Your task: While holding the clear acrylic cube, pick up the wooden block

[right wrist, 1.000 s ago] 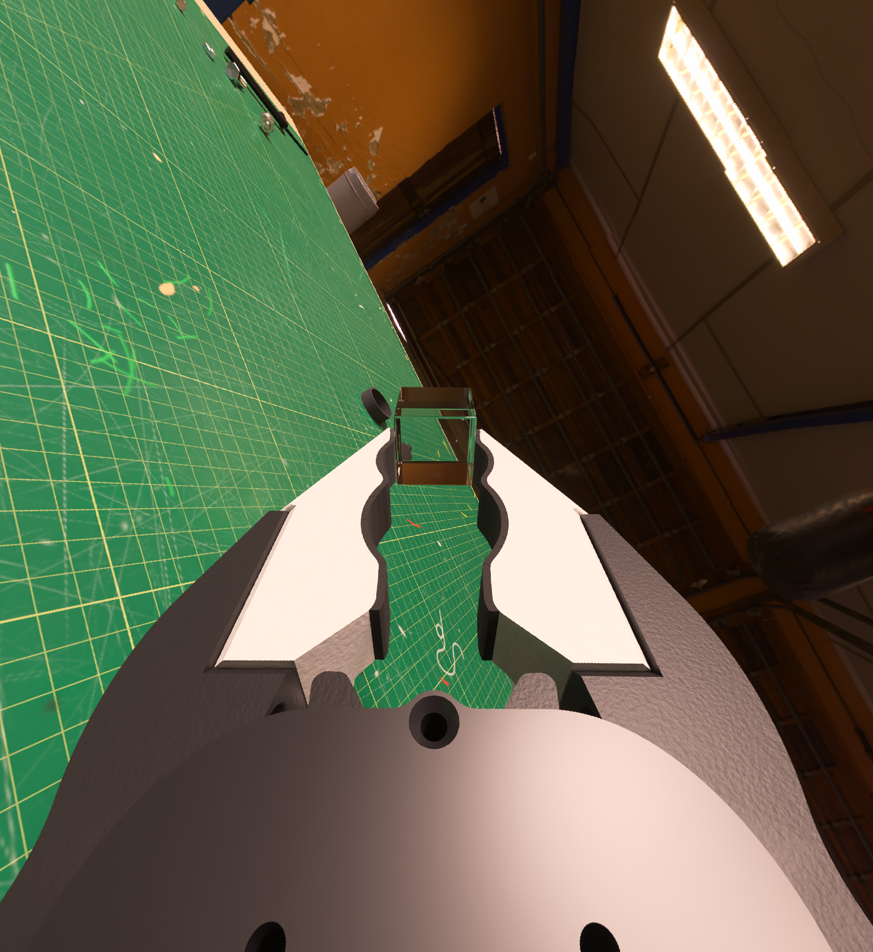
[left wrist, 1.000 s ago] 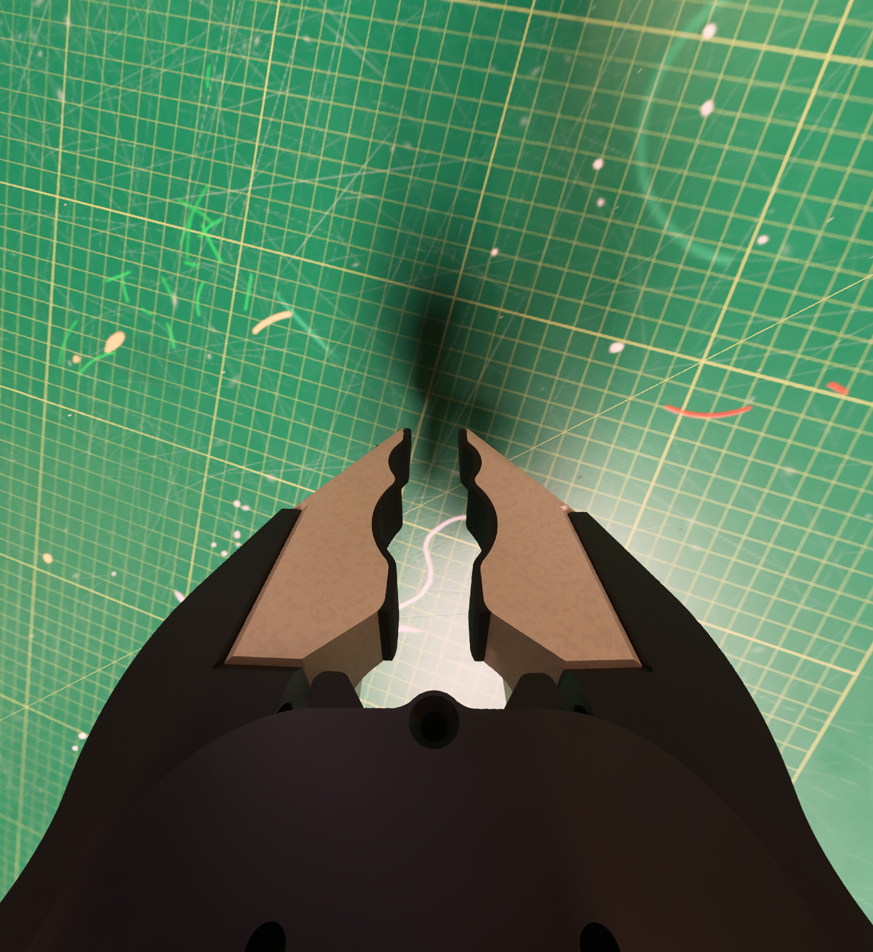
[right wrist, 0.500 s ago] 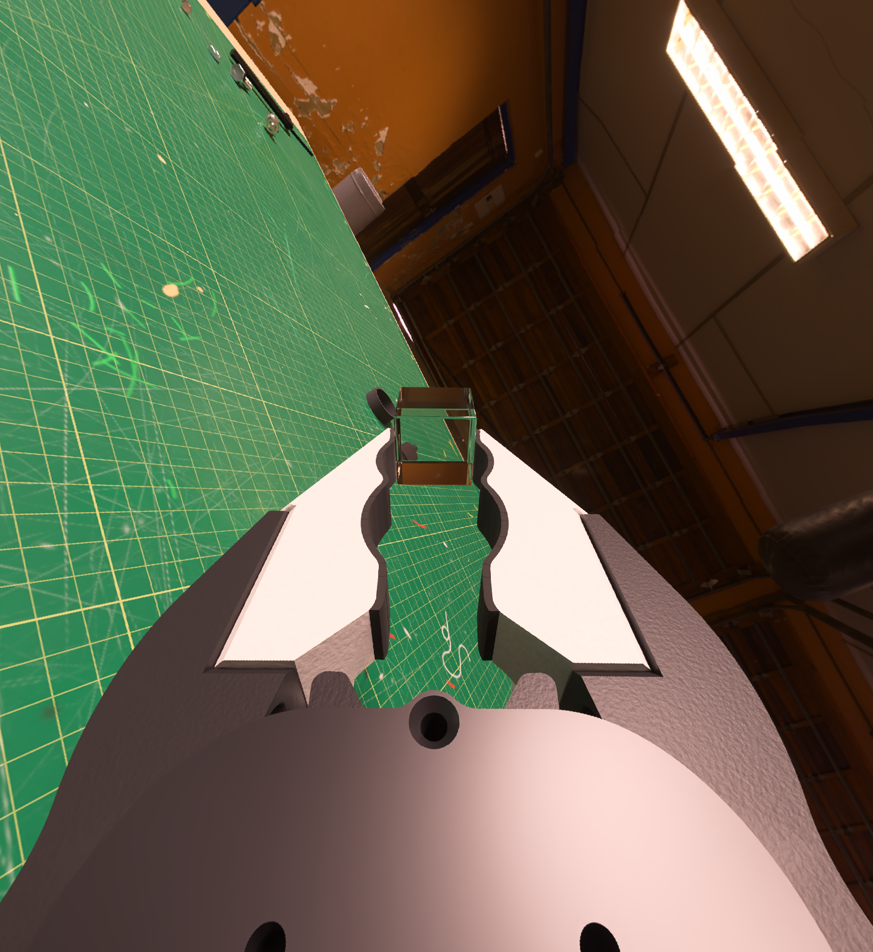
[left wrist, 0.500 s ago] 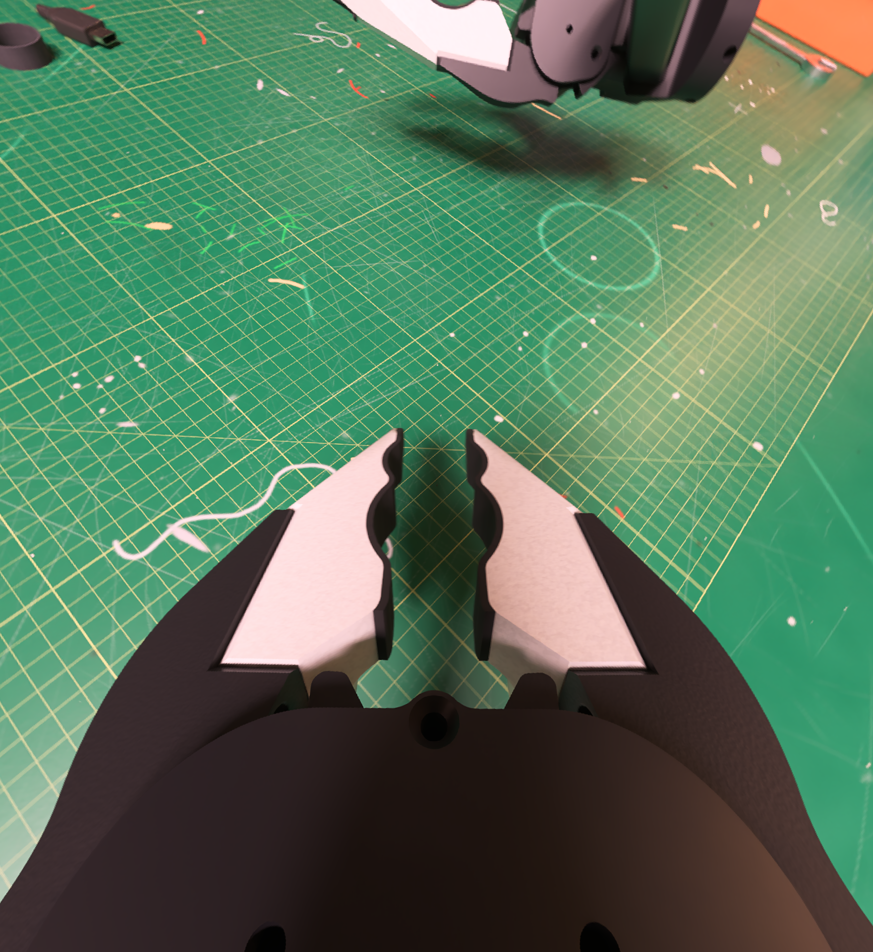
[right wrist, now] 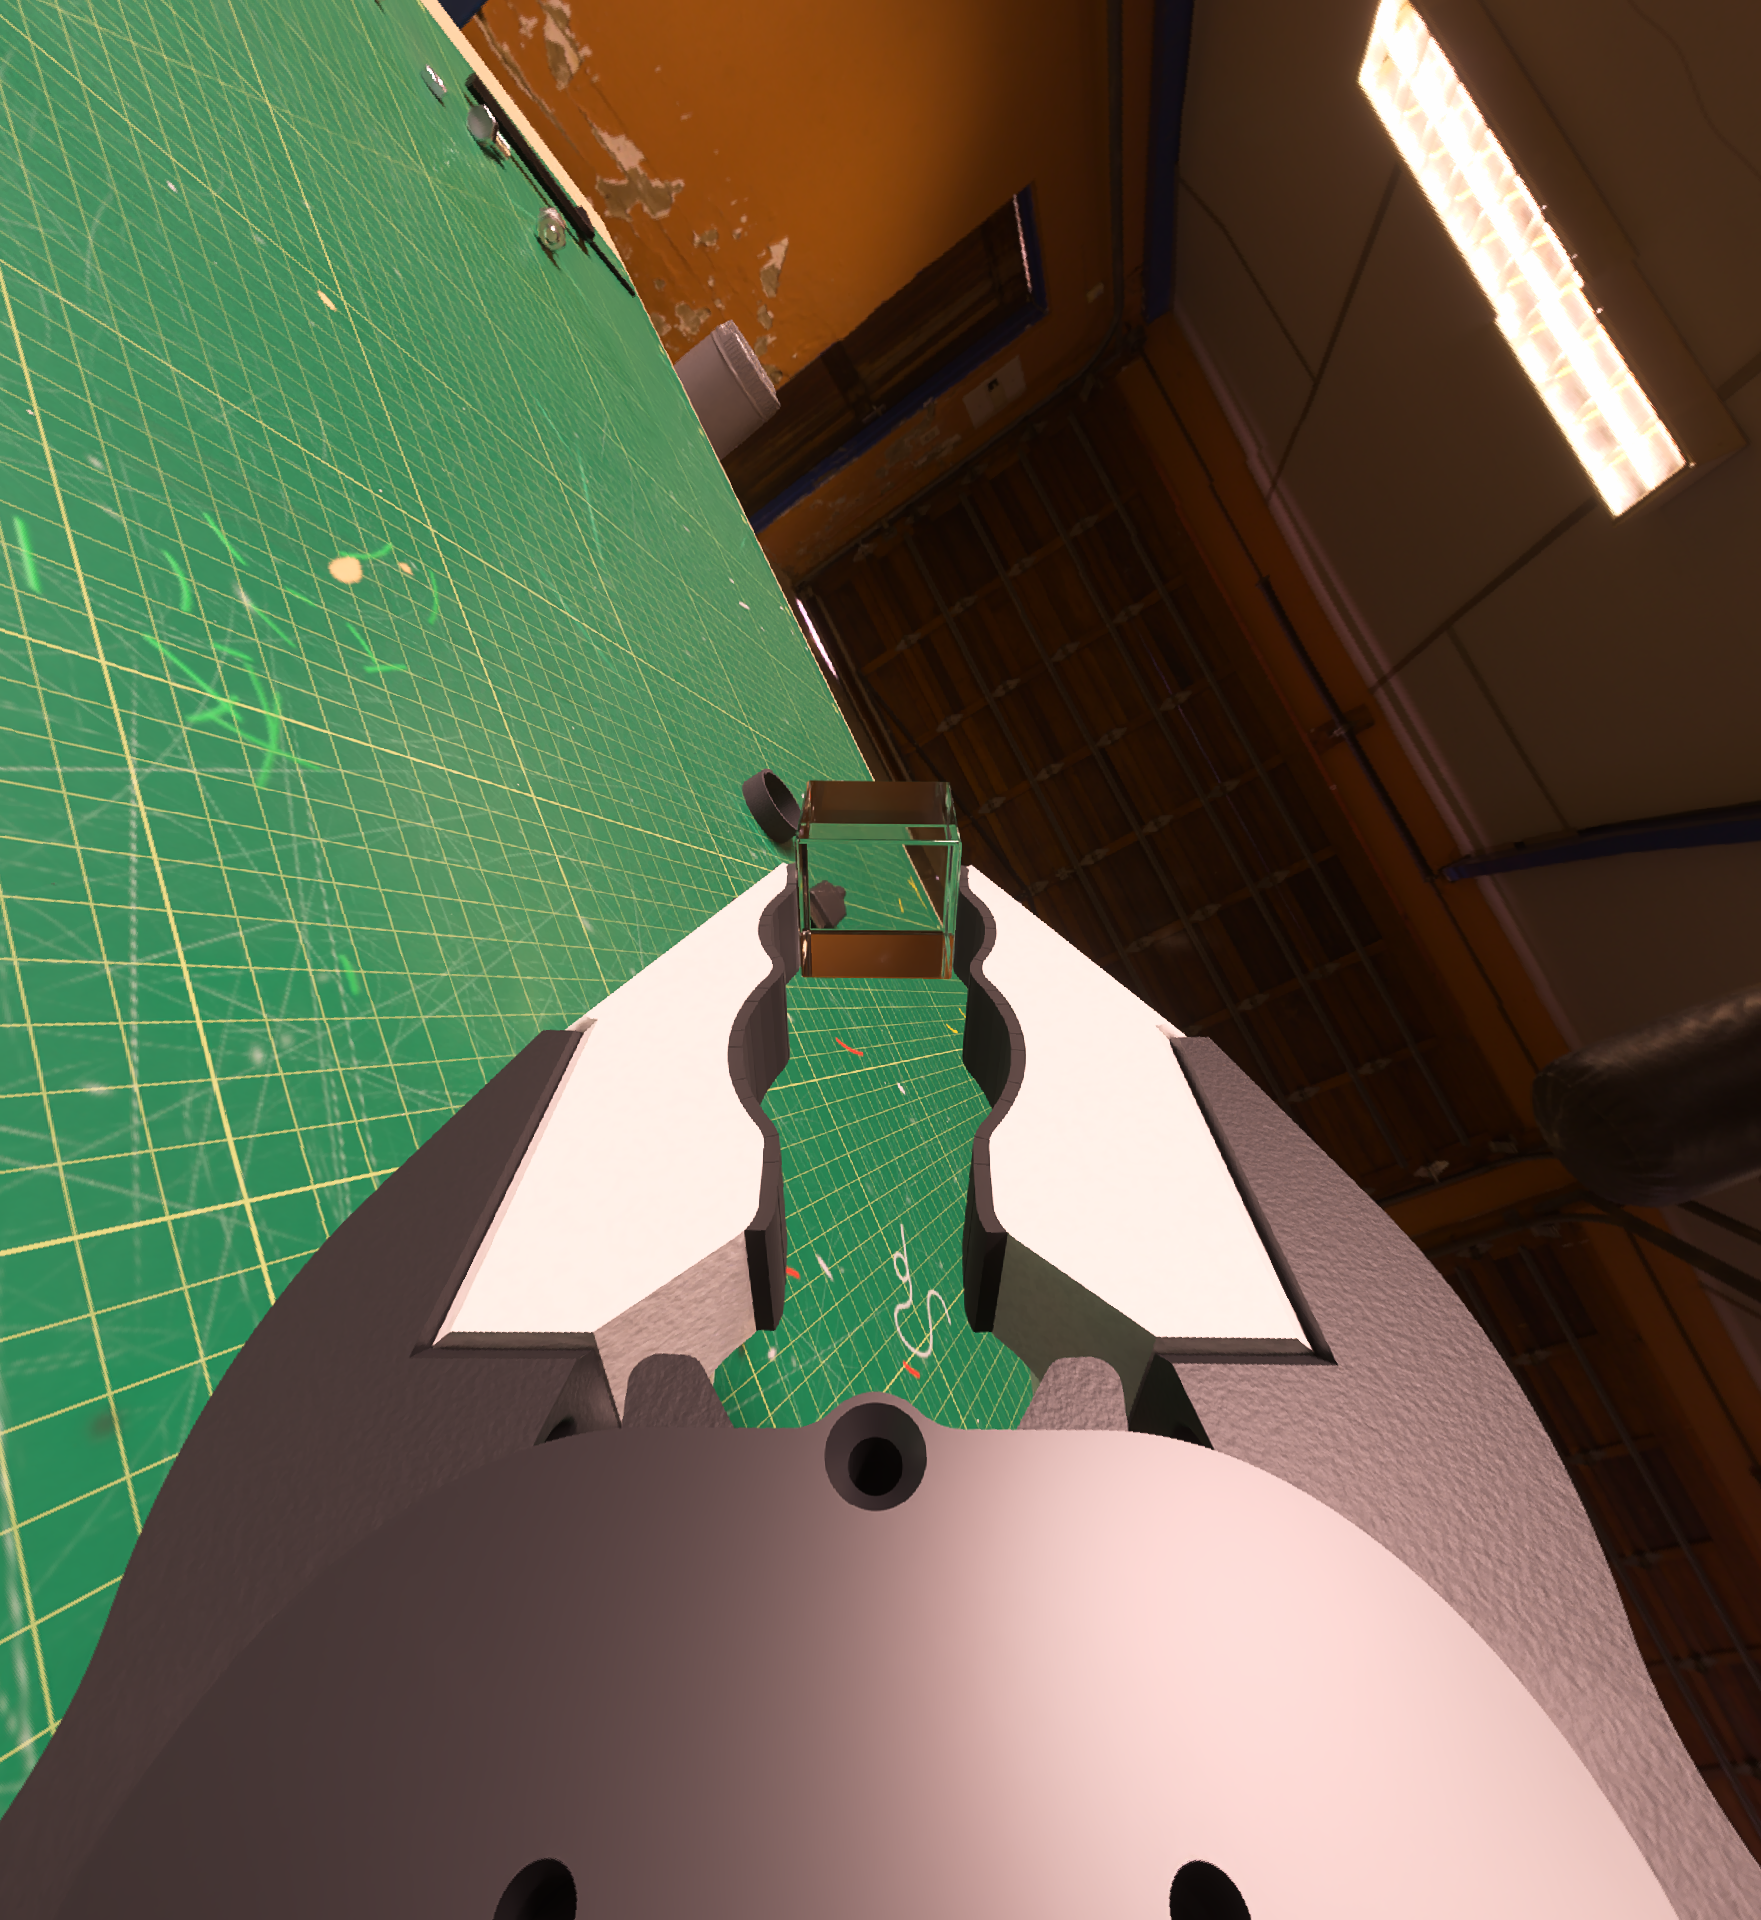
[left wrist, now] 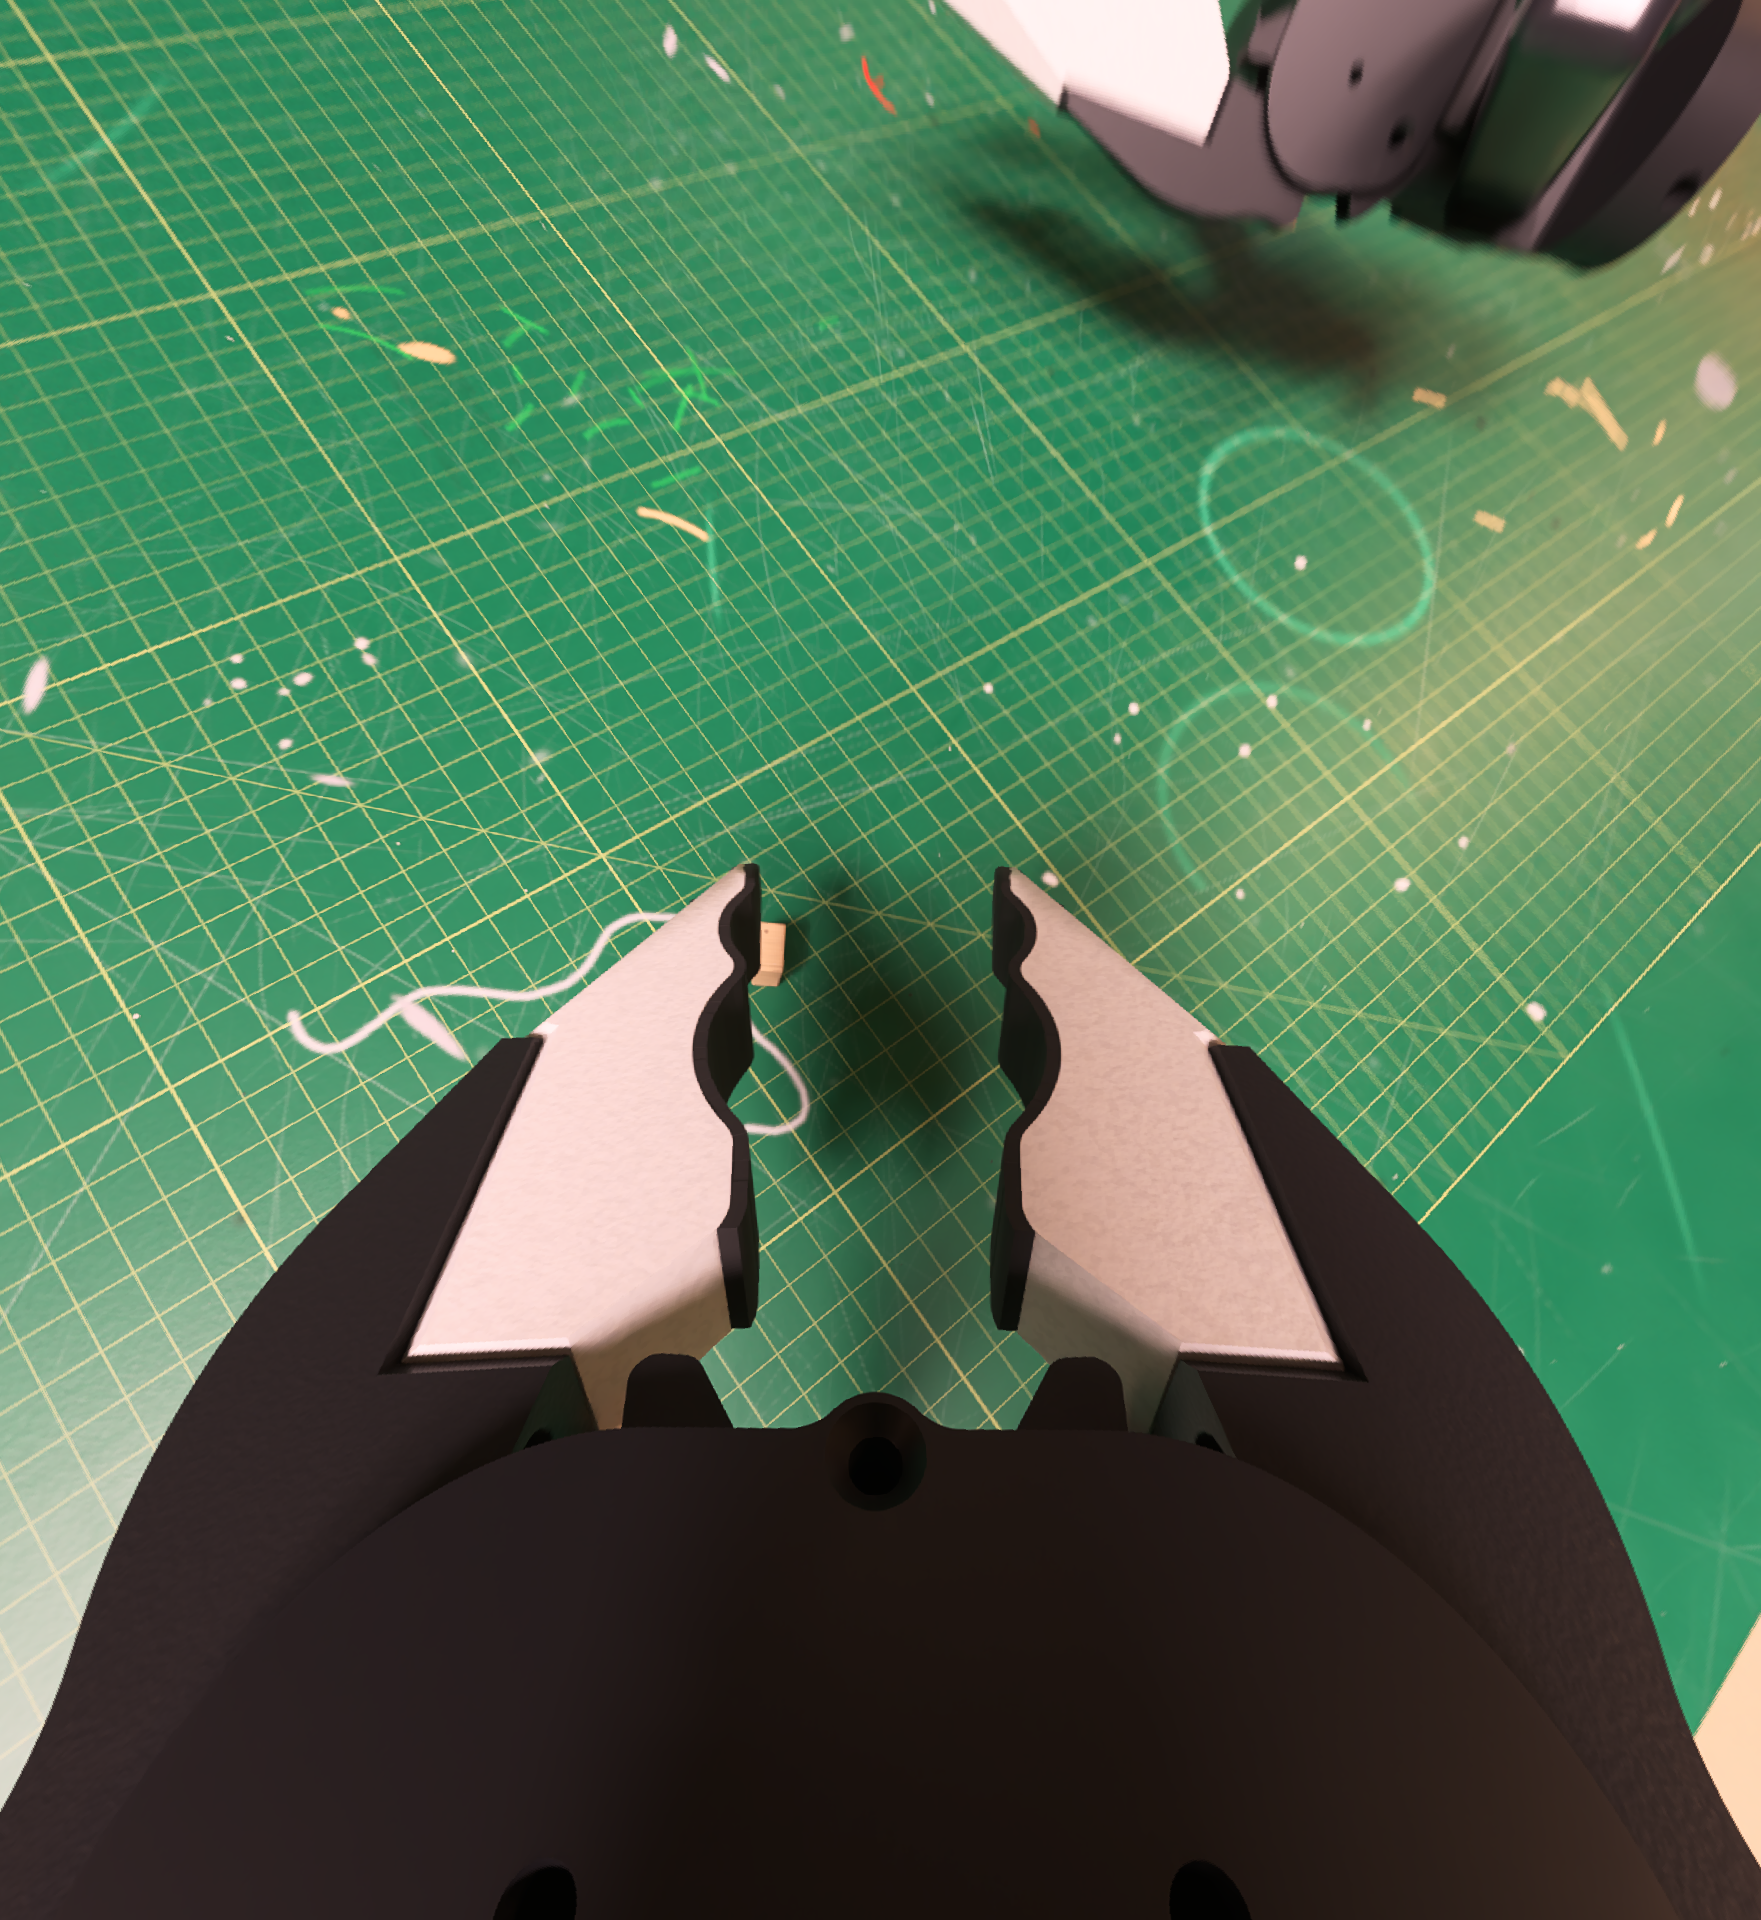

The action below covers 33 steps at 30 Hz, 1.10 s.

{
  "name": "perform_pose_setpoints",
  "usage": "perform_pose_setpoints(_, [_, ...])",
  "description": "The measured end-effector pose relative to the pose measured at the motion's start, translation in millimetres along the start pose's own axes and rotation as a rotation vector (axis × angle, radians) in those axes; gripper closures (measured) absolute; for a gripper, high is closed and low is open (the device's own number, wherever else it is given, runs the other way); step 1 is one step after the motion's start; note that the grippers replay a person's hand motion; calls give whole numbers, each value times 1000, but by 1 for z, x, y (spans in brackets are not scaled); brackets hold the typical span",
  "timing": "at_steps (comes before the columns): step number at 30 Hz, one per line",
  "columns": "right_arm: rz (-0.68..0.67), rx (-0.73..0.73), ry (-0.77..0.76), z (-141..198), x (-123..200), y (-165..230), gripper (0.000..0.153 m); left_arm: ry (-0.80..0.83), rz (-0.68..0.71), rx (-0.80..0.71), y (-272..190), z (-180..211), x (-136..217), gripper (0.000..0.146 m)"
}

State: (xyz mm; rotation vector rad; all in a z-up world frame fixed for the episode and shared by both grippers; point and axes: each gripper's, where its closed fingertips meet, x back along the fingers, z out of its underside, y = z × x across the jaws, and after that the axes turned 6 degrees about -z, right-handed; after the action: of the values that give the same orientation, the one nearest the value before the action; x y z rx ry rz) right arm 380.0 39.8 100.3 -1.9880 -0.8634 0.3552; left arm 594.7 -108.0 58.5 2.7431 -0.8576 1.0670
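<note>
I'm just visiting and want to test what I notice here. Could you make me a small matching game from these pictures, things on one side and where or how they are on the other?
Things:
1. clear acrylic cube
2. wooden block
3. left tool
4. dark ring

States:
A. lying on the green mat near the far edge, beyond the cube
B. clamped between the tips of the right tool
C. fingers apart, nothing between them
D. small and pale, on the mat beside the left tool's left fingertip

Pairs: 1-B, 2-D, 3-C, 4-A
</note>
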Motion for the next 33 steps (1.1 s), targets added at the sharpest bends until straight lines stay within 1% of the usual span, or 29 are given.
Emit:
perform_pose_setpoints(1, [-1,1,1,0,0,0,124,-19,4,25,1,-3,2,105])
perform_pose_setpoints(2, [-3,1,2,0,0,0,124,-32,42,63,-2,-6,5,109])
perform_pose_setpoints(4, [-4,2,3,0,0,1,124,-67,229,189,-12,-15,15,121])
perform_pose_setpoints(5, [-5,3,3,0,0,1,124,-94,319,270,-15,-21,20,123])
perform_pose_setpoints(7, [-7,4,5,1,-1,1,124,-154,458,394,-16,-30,31,126])
perform_pose_setpoints(8, [-8,5,6,1,-1,2,124,-176,490,421,-13,-32,34,131])
perform_pose_setpoints(10, [-9,7,8,1,-1,2,124,-180,439,405,-4,-30,35,146])
perform_pose_setpoints(18, [-18,19,12,1,-2,5,124,-150,128,182,22,-22,30,146])
perform_pose_setpoints(22, [-18,17,14,2,-2,4,124,-120,50,93,24,-16,24,146])
perform_pose_setpoints(23, [-19,17,14,2,-2,5,124,-88,44,67,21,-11,19,137])
perform_pose_setpoints(25, [-20,19,15,2,-2,5,124,16,64,29,13,5,7,113])
perform_pose_setpoints(26, [-20,20,15,2,-2,5,124,55,62,18,11,12,1,111])
perform_pose_setpoints(27, [-20,20,15,2,-2,5,124,70,38,2,11,17,-4,113])
perform_pose_setpoints(28, [-20,19,15,2,-2,5,124,70,1,-28,11,20,-7,119])
perform_pose_setpoints(29, [-19,18,15,2,-2,5,124,76,-31,-62,11,23,-10,122])
perform_pose_setpoints(31, [-19,16,14,2,-2,4,124,118,-81,-123,12,30,-14,122])
perform_pose_setpoints(33, [-20,15,13,2,-2,4,124,158,-124,-156,15,37,-19,118])
